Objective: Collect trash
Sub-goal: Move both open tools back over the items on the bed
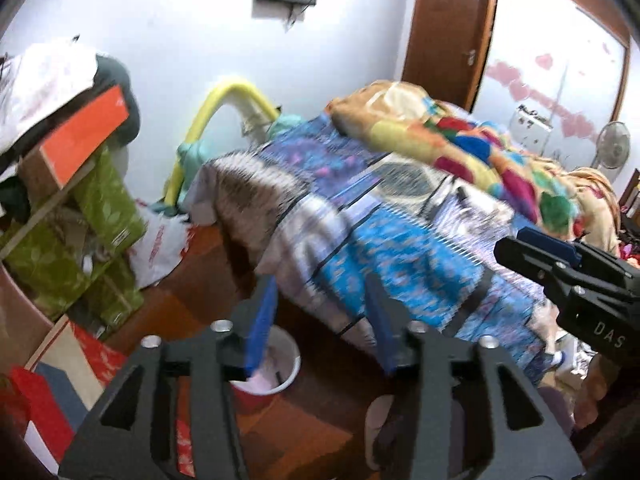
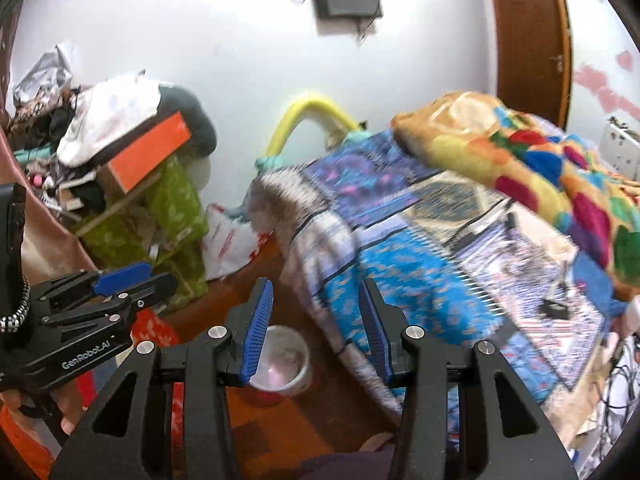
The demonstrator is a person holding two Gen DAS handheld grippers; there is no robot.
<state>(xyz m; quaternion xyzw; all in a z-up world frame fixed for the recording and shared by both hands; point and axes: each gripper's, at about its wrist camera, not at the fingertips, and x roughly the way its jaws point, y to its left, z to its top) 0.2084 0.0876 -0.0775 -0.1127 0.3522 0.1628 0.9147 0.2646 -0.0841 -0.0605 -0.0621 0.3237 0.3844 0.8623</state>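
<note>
A white bin [image 1: 294, 360] with a pale pink liner stands on the brown floor by the corner of the bed; it also shows in the right wrist view [image 2: 298, 364]. My left gripper [image 1: 320, 282] hangs above it, open, with nothing between its blue pads. My right gripper [image 2: 316, 282] is likewise open and empty, above the bin and the bed's edge. Each gripper shows in the other's view: the right one [image 1: 508, 246] at the right edge, the left one [image 2: 158, 276] at the left. A crumpled white plastic bag [image 1: 160, 248] with red print lies on the floor against the wall.
The bed [image 1: 400, 248] with a blue patterned sheet and a colourful blanket [image 1: 460, 140] fills the right. Green boxes [image 1: 104, 208] and an orange box [image 1: 84, 136] are stacked at the left under clothes. Red bags [image 1: 32, 404] lie near me; a brown door [image 1: 444, 28] stands behind.
</note>
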